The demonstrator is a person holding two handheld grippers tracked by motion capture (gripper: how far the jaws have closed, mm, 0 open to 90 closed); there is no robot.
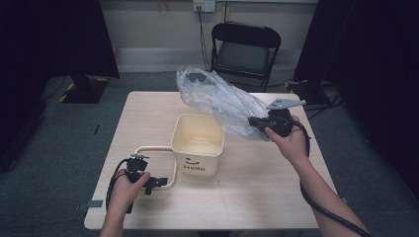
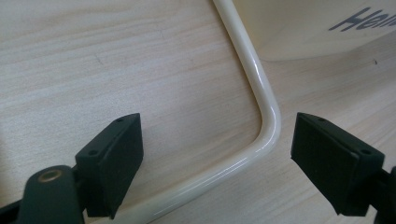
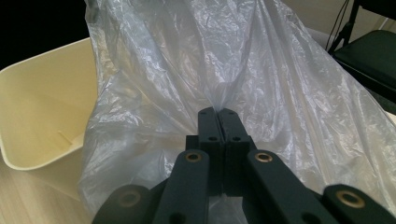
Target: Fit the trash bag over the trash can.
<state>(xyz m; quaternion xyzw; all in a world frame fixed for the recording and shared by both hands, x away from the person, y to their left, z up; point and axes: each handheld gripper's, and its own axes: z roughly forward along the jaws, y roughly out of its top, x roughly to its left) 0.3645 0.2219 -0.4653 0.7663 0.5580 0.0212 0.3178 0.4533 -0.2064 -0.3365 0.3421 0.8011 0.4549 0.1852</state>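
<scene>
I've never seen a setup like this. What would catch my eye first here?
Probably the big crinkled clear plastic bag, held up in the air above the far right of the table by the right hand-held gripper, whose jaws are pinched shut on a fold of it. Just below sits a cream bin marked "Hello". The left hand-held gripper waits open around the bin's handle near the front left.

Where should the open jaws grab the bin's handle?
At the rounded corner of the handle, coming from above. The thin cream tube lies flat on the table between the left gripper's open jaws, clear of the bin, so they can close across it.
</scene>
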